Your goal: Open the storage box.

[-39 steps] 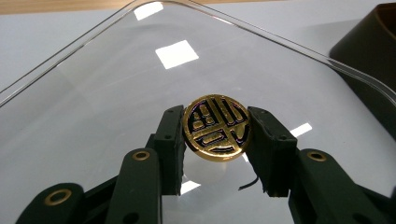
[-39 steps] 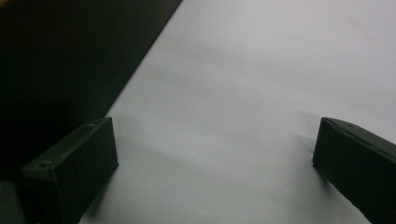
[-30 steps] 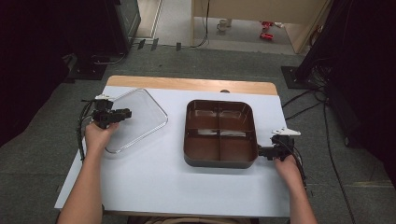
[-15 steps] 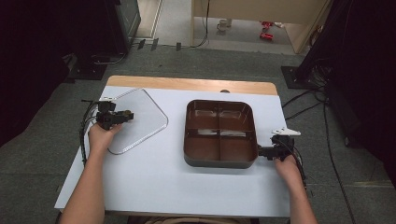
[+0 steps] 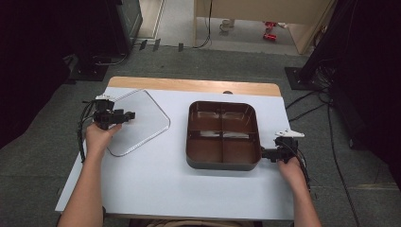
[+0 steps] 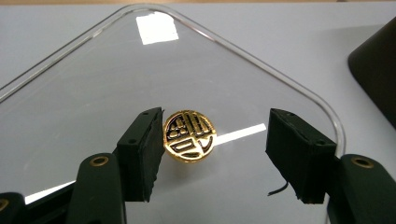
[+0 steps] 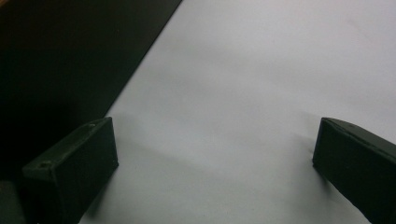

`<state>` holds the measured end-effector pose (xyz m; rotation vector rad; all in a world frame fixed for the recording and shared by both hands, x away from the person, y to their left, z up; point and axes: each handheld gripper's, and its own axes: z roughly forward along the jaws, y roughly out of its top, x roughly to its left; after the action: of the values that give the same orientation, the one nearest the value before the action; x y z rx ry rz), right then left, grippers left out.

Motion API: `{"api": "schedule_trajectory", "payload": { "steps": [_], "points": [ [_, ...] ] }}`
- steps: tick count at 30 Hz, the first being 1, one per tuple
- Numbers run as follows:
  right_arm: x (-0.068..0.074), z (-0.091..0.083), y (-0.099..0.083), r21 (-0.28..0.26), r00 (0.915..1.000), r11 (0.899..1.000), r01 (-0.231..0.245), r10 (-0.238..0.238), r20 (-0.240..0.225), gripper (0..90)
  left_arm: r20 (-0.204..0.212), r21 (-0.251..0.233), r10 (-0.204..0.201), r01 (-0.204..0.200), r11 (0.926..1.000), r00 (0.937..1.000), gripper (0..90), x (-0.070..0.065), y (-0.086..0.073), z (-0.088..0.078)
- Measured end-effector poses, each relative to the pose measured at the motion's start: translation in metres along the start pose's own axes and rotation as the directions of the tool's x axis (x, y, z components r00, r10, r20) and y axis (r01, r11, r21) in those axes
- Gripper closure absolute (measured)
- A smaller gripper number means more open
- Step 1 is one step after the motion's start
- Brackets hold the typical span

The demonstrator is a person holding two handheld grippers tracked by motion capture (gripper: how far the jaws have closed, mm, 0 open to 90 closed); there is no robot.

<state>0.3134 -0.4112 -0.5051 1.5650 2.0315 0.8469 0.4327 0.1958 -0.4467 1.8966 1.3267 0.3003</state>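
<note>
Clear lid (image 5: 137,124) lying flat near the tabletop's (image 5: 156,189) far left corner, left gripper (image 6: 212,149) level over it, jaws just opened partway around its gold emblem knob (image 6: 189,136), nothing gripped, right gripper (image 5: 268,153) low beside the brown tray's (image 5: 222,135) right edge, jaws wide, empty.
</note>
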Motion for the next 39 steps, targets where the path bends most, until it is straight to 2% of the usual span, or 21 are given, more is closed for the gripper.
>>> {"api": "schedule_trajectory", "payload": {
  "steps": [3, 7, 12, 16, 18, 19, 23, 24, 25, 27, 29, 31, 32, 33, 34, 36, 37, 39],
  "points": [
    [0.0, 0.0, 0.0, 0.0, 1.0, 1.0, 0.0, 0.0, 0.0, 0.0, 0.014, -0.013, 0.004, -0.004, 0.9999, 0.9999, 36.9, -0.004, 0.002, -0.005],
    [0.0, 0.0, 0.0, 0.0, 1.0, 1.0, 0.0, 0.0, 0.0, 0.0, 0.055, -0.049, 0.025, -0.022, 0.9986, 0.9982, 34.8, -0.018, 0.008, -0.017],
    [0.0, 0.0, 0.0, 0.0, 1.0, 1.0, 0.0, 0.0, 0.0, 0.0, 0.093, -0.053, 0.045, -0.04, 0.9978, 0.9947, 31.4, -0.031, 0.013, -0.024],
    [0.0, 0.0, 0.0, 0.0, 1.0, 1.0, 0.0, 0.0, 0.001, 0.0, 0.132, -0.069, 0.068, -0.059, 0.9958, 0.989, 30.5, -0.048, 0.018, -0.035],
    [0.0, 0.0, 0.0, 0.0, 1.0, 1.0, 0.0, 0.0, 0.0, 0.0, 0.138, -0.071, 0.07, -0.061, 0.9956, 0.988, 30.0, -0.051, 0.018, -0.036],
    [0.0, 0.0, 0.0, 0.0, 1.0, 1.0, 0.0, 0.0, 0.0, 0.0, 0.154, -0.075, 0.079, -0.068, 0.9948, 0.9849, 29.9, -0.058, 0.019, -0.038],
    [0.0, 0.0, 0.0, 0.0, 1.0, 1.0, 0.001, -0.001, 0.001, 0.0, 0.167, -0.066, 0.12, -0.11, 0.9917, 0.9786, 29.8, -0.076, 0.021, -0.037],
    [0.0, 0.0, 0.0, 0.0, 1.0, 1.0, 0.001, -0.001, 0.001, 0.0, 0.167, -0.066, 0.12, -0.11, 0.9917, 0.9786, 29.8, -0.076, 0.021, -0.037],
    [0.0, 0.0, 0.0, 0.0, 1.0, 1.0, 0.001, -0.001, 0.001, 0.0, 0.175, -0.064, 0.144, -0.135, 0.9888, 0.9739, 29.7, -0.084, 0.021, -0.035],
    [0.0, 0.0, 0.0, 0.0, 1.0, 1.0, 0.001, -0.001, 0.001, 0.0, 0.172, -0.062, 0.166, -0.158, 0.9855, 0.971, 29.4, -0.092, 0.021, -0.034],
    [0.0, 0.0, 0.0, 0.0, 1.0, 1.0, 0.001, -0.001, 0.0, 0.0, 0.18, -0.059, 0.192, -0.184, 0.9811, 0.9648, 29.4, -0.101, 0.02, -0.031],
    [0.0, 0.0, 0.0, 0.0, 1.0, 1.0, 0.001, -0.001, 0.001, 0.0, 0.192, -0.056, 0.201, -0.194, 0.9794, 0.9605, 29.8, -0.107, 0.018, -0.029],
    [0.0, 0.0, 0.0, 0.0, 1.0, 1.0, 0.001, -0.001, 0.001, 0.0, 0.192, -0.056, 0.201, -0.194, 0.9794, 0.9605, 30.2, -0.107, 0.018, -0.029],
    [0.0, 0.0, 0.0, 0.0, 1.0, 1.0, 0.001, -0.001, 0.001, 0.0, 0.204, -0.048, 0.212, -0.207, 0.9772, 0.9557, 30.2, -0.114, 0.016, -0.024],
    [0.0, 0.0, 0.0, 0.0, 1.0, 1.0, 0.001, -0.001, 0.001, 0.0, 0.201, -0.042, 0.221, -0.217, 0.9752, 0.9542, 30.1, -0.119, 0.014, -0.021],
    [0.0, 0.0, 0.0, 0.0, 1.0, 1.0, 0.001, -0.001, 0.0, 0.0, 0.219, -0.04, 0.248, -0.246, 0.9685, 0.9435, 27.5, -0.124, 0.011, -0.017],
    [0.0, 0.0, 0.0, 0.0, 1.0, 1.0, 0.001, -0.001, 0.0, 0.0, 0.23, -0.037, 0.253, -0.251, 0.9673, 0.94, 27.6, -0.127, 0.009, -0.014],
    [0.0, 0.0, 0.0, 0.0, 1.0, 1.0, 0.001, -0.001, 0.0, 0.0, 0.264, -0.032, 0.234, -0.234, 0.9717, 0.9358, 27.6, -0.13, 0.005, -0.009]
  ]
}}
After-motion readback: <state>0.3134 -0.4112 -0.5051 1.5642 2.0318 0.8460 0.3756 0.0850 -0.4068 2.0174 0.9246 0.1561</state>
